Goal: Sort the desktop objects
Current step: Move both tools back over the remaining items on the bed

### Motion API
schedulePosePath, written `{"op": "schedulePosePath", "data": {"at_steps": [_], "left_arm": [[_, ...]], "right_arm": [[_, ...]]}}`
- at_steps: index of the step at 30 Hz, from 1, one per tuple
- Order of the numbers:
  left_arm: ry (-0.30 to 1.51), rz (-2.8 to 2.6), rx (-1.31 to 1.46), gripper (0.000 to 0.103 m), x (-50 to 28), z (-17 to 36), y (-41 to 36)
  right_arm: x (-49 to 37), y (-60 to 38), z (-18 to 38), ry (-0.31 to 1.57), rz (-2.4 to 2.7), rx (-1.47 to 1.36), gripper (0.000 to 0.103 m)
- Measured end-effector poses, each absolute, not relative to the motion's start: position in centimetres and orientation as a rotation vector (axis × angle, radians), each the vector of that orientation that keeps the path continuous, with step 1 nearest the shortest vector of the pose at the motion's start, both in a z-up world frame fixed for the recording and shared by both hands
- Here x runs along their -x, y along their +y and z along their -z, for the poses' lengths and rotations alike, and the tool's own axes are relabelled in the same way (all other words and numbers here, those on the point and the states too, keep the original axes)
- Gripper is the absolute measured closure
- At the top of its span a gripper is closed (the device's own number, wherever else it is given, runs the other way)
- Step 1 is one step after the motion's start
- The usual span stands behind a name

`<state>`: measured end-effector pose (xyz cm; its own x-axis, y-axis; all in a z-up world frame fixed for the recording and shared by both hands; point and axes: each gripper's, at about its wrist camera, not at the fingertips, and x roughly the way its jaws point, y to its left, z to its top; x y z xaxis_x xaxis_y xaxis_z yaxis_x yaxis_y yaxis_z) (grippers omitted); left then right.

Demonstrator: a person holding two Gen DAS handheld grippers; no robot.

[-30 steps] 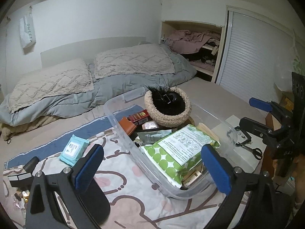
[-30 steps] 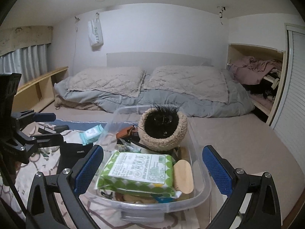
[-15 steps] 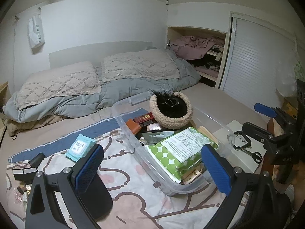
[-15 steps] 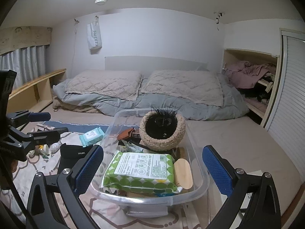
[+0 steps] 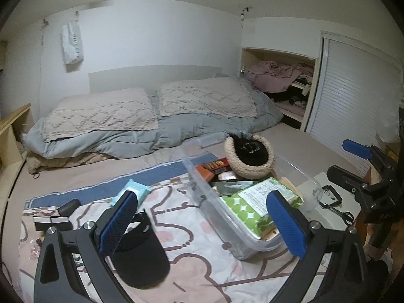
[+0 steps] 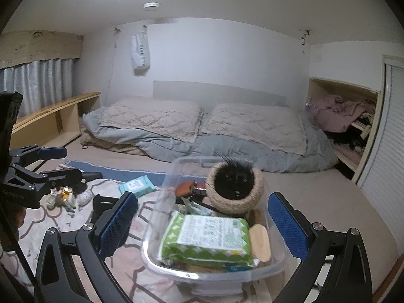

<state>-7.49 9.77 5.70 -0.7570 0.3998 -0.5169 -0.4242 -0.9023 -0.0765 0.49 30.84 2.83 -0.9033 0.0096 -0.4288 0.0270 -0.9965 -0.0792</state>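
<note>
A clear plastic bin sits on a pink patterned cloth. Inside lie a green wipes pack, a woven basket with a black bristly thing in it, a wooden piece and small boxes. My left gripper hovers open, above the bin's left rim and a black cap. My right gripper hangs open over the bin's near end. Each gripper is empty. A light blue wipes pack lies on the cloth left of the bin.
Small loose items and a dark case lie at the cloth's left side. Scissors and a black clip rest on a white board at the right. A bed with pillows fills the back; a shuttered door stands at the right.
Both grippers have pulled back and risen from the bin, which now looks smaller. The left view has swung left, showing more cloth and the black cap. Both jaws stayed open.
</note>
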Motion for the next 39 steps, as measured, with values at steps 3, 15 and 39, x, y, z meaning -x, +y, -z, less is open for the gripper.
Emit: {"op": "schedulePosePath", "data": {"at_steps": [3,15,39], "left_arm": [[0.052,-2.624,0.737,0.000,7.1,-6.2,8.1],[-0.033,-2.778,0.737,0.000,5.4,-6.1,-0.2],[-0.058,-3.017,0.719,0.000,4.2,-3.7,-11.3]], "right_arm": [[0.0,29.5,-3.2,0.135,3.031,-0.669,0.000],[2.0,25.6,-2.2,0.074,2.936,-0.642,0.000],[6.2,16.0,-0.1,-0.023,2.750,-0.610,0.000]]}}
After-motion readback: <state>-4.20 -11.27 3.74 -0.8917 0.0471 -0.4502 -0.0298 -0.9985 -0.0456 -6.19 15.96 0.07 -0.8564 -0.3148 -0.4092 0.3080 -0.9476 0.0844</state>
